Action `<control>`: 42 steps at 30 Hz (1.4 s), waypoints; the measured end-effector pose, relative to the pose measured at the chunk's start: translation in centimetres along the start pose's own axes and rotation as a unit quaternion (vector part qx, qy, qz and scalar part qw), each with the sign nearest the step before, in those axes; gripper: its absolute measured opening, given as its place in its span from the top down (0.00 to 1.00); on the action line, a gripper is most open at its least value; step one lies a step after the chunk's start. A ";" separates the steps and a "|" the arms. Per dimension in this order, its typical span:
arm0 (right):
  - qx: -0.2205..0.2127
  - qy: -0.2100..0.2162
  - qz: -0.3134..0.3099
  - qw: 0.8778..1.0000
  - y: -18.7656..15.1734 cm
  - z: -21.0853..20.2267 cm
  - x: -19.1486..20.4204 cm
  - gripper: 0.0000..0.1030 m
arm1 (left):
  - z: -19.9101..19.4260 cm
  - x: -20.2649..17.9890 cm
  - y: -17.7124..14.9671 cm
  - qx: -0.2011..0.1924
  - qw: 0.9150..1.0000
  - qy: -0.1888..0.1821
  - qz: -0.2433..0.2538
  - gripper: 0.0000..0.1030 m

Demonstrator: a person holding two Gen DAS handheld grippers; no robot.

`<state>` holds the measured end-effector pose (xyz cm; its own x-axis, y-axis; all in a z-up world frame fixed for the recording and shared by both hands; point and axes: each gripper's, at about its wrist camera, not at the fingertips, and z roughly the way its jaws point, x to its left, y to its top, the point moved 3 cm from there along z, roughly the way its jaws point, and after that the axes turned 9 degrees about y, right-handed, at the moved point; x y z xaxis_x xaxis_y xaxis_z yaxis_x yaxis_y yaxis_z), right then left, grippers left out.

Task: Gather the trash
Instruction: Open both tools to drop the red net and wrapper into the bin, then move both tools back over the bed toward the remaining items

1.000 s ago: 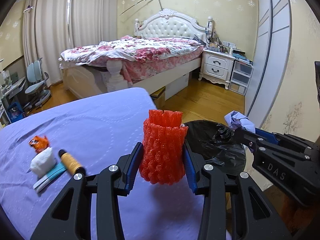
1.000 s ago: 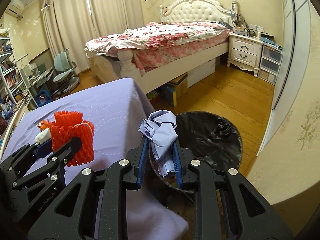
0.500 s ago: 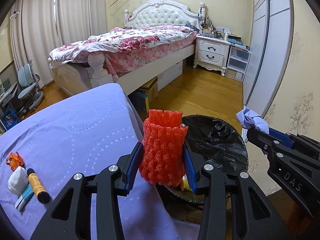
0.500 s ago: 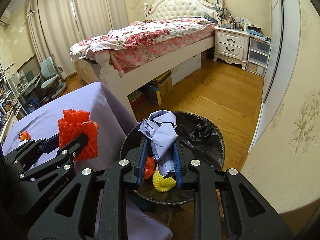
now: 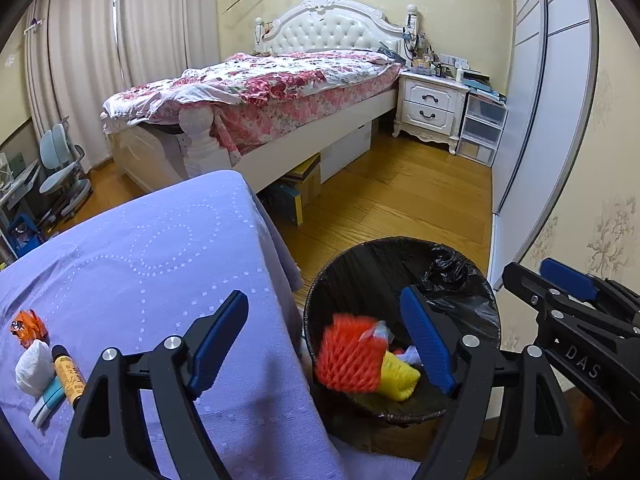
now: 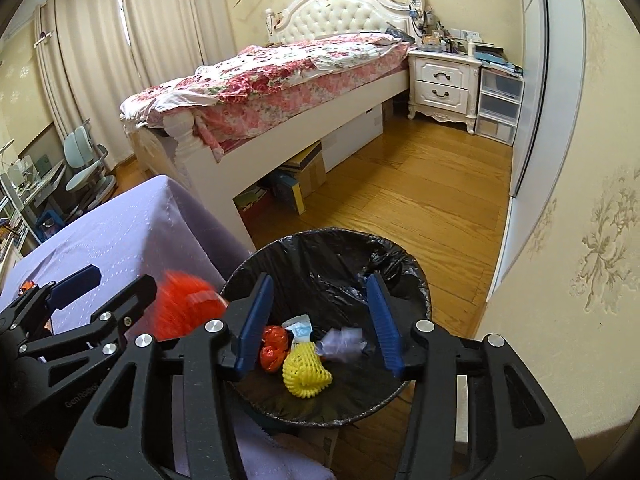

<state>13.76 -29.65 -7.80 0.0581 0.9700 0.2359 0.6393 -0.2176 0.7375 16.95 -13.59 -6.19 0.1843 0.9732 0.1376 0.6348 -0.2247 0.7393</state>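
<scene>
Over the round bin (image 5: pixel 400 248) with its crinkly black bag, both grippers hang with nothing between their blue pads. The left gripper (image 5: pixel 324 336) has just been opening and its jaws now stand wide apart. The red foam net (image 5: pixel 350 354), soft and bumpy like a honeycomb, is loose below them, blurred, at the mouth of the bin. The right gripper (image 6: pixel 318 320) has just been opening too, and the crumpled pale blue paper (image 6: pixel 344 342) is free of it, lying down in the bin. A yellow foam net (image 6: pixel 306 374) and a shiny red wrapper (image 6: pixel 274 346) lie on the bag's bottom beside it.

Beside the bin is a table under a soft purple cloth (image 5: pixel 132 272) with dotted circle patterns. Near its left edge lie a small orange wrapper (image 5: pixel 28 326), a white wad (image 5: pixel 34 366) and a yellow tube (image 5: pixel 68 372) with a black cap. The floor (image 5: pixel 400 196) is smooth yellow wood. Behind stands a white bed (image 5: pixel 280 92) with a flowery pink quilt, and tall cream curtains (image 5: pixel 120 40).
</scene>
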 end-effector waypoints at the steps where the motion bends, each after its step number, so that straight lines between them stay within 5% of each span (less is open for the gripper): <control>1: -0.002 -0.007 0.001 1.000 0.0 -0.3 0.0 0.44 | -0.1 0.1 -0.1 0.000 1.000 0.004 0.000 0.22; 10: -0.034 -0.026 0.011 0.999 -0.2 -2.1 0.6 0.10 | -2.1 2.3 -0.5 -0.016 0.999 0.027 -0.016 0.18; 18: -0.023 -0.013 -0.016 1.000 -0.6 -2.4 3.8 0.10 | -3.8 6.8 -2.2 -0.022 0.997 0.066 -0.037 0.18; 31: 0.035 0.087 -0.060 0.994 -3.1 -0.3 14.0 0.10 | -4.9 18.0 -6.0 0.005 0.982 0.157 -0.108 0.18; 42: 0.063 0.118 -0.097 0.986 -4.7 2.0 20.9 0.11 | -3.6 23.0 -7.1 0.022 0.977 0.176 -0.121 0.18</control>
<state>13.52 -8.17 -7.62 -0.2450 0.9365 0.2508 0.7120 -0.0018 0.7022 13.96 10.60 -5.85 -0.2395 0.9528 0.1863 0.6605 0.0193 0.7506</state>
